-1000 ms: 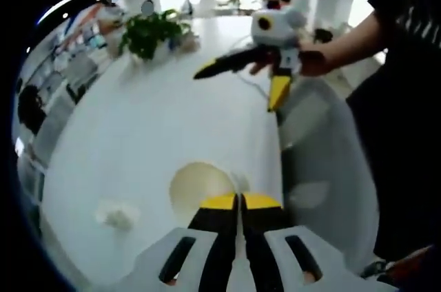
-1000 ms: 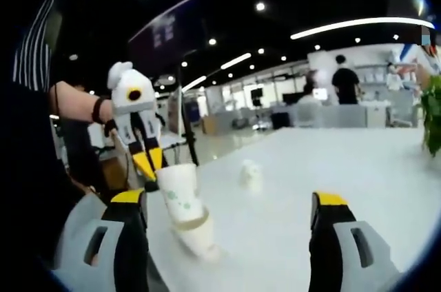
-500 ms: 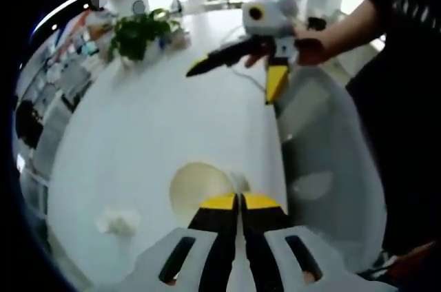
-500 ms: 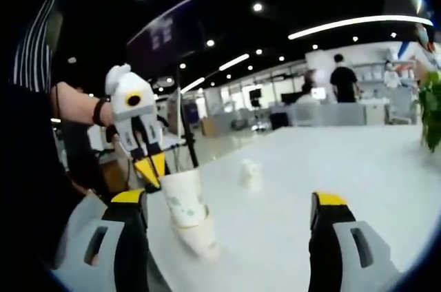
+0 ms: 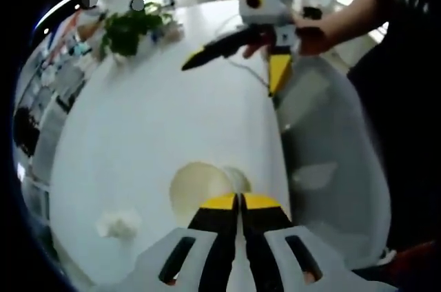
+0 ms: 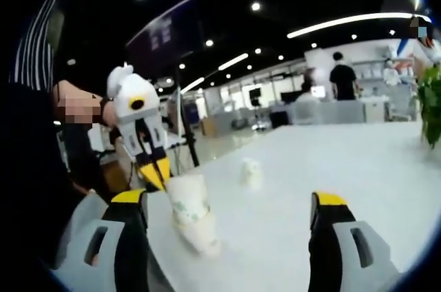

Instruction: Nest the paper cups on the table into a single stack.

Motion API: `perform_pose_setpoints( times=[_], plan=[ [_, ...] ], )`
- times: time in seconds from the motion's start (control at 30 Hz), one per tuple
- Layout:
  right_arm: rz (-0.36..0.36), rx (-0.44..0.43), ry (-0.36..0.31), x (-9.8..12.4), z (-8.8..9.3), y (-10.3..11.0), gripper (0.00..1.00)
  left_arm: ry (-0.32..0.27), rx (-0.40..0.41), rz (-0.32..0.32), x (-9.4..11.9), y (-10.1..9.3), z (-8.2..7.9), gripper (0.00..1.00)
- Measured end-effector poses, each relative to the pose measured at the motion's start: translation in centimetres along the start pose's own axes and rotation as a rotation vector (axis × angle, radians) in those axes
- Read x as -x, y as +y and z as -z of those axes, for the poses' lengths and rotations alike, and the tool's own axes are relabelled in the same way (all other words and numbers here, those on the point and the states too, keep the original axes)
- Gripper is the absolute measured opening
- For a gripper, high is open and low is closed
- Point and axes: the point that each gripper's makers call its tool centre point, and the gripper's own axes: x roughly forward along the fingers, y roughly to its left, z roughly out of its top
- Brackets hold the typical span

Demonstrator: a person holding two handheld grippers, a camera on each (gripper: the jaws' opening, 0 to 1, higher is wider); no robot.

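Two white paper cups stand nested near the table's edge. In the right gripper view the upper cup [image 6: 186,199], with green print, sits tilted inside the lower cup [image 6: 201,238]. My left gripper [image 6: 156,171] comes in from the left, shut on the upper cup's rim. From above, in the left gripper view, the cup's open mouth [image 5: 198,186] lies just ahead of my left gripper [image 5: 240,201], whose jaws are pressed together. My right gripper [image 6: 227,202] is open with nothing between its jaws; it hovers over the table's right side as my right gripper [image 5: 231,75].
A small crumpled white object [image 5: 117,223] [image 6: 250,171] lies on the white table [image 5: 151,120] [image 6: 358,161]. A potted plant [image 5: 127,30] [image 6: 431,102] stands at the far end. A person's arm [image 5: 344,23] reaches in. The table edge [image 5: 282,154] drops off close to the cups.
The upper cup has sunk deeper into the lower one, so the stack is shorter. The left gripper has come down with it. The right gripper stays open.
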Motion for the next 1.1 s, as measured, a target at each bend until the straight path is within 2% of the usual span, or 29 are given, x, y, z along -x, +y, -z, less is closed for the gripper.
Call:
perform_pose_setpoints(
  times=[0.47, 0.93, 1.1],
  plan=[
    [-0.007, 0.002, 0.007, 0.2, 0.1, -0.1, 0.95, 0.046, -0.036, 0.013, -1.2, 0.0, 0.5, 0.0],
    [0.002, -0.018, 0.005, 0.6, 0.3, -0.3, 0.94, 0.104, -0.033, 0.027, -2.5, -0.2, 1.5, 0.0],
    [-0.001, -0.022, -0.011, 0.6, -0.2, -0.2, 0.94, 0.124, -0.033, 0.048, -2.9, -0.4, 2.0, 0.0]
  ],
)
